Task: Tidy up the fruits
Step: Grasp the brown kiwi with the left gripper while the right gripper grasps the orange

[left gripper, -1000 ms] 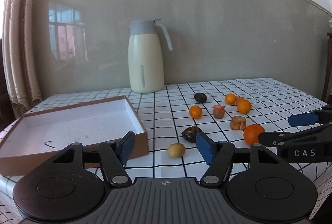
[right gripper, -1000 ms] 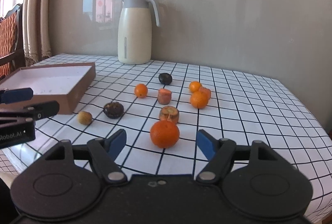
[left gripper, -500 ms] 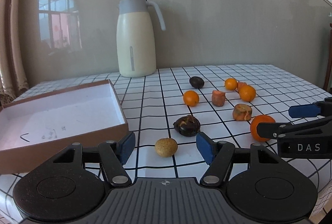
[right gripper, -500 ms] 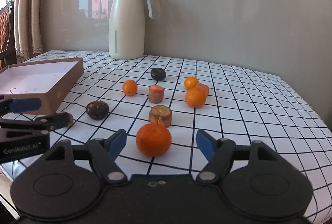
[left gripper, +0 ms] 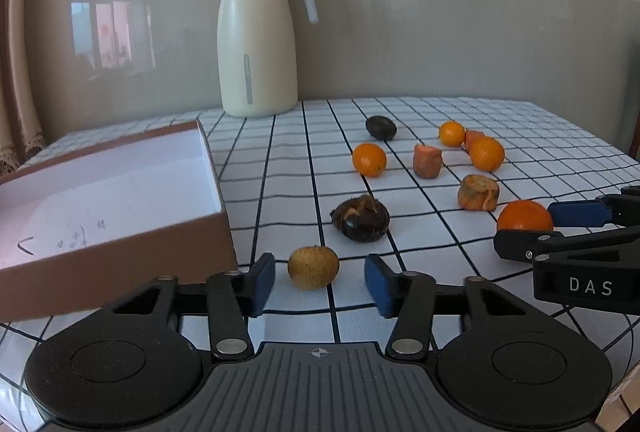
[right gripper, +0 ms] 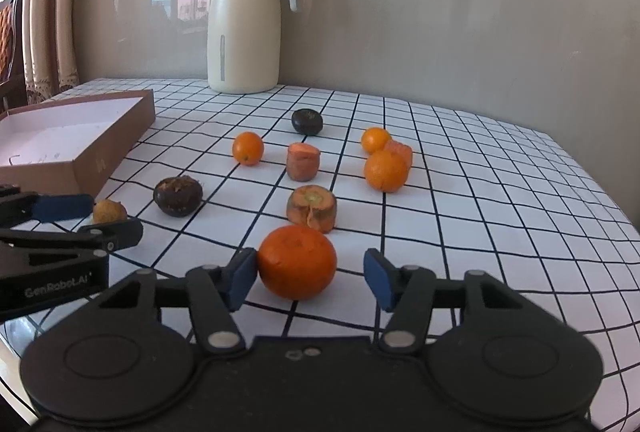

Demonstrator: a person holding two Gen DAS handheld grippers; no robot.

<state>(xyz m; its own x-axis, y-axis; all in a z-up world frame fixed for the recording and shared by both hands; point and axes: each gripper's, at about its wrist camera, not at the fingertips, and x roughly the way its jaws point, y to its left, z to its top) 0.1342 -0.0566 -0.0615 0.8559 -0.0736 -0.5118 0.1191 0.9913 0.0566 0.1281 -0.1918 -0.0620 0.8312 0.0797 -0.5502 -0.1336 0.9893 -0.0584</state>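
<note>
Blue pads of the left gripper bracket a small tan fruit near the table's front edge; its jaws have just been closing, yet gaps show on both sides, so nothing is grasped. The right gripper has also just been closing around the big orange: its left pad touches the peel while the right pad stands clear, so that grip is unfinished too. I judge both hands are set for a paired pickup, with the open brown box at the table's left edge the likely destination. Beyond lie a dark husked fruit, three carrot stubs, three smaller oranges and a dark round fruit, scattered mid-table on the black-gridded white cloth. A cream jug stands at the back edge against a grey wall; curtains hang at the left.
</note>
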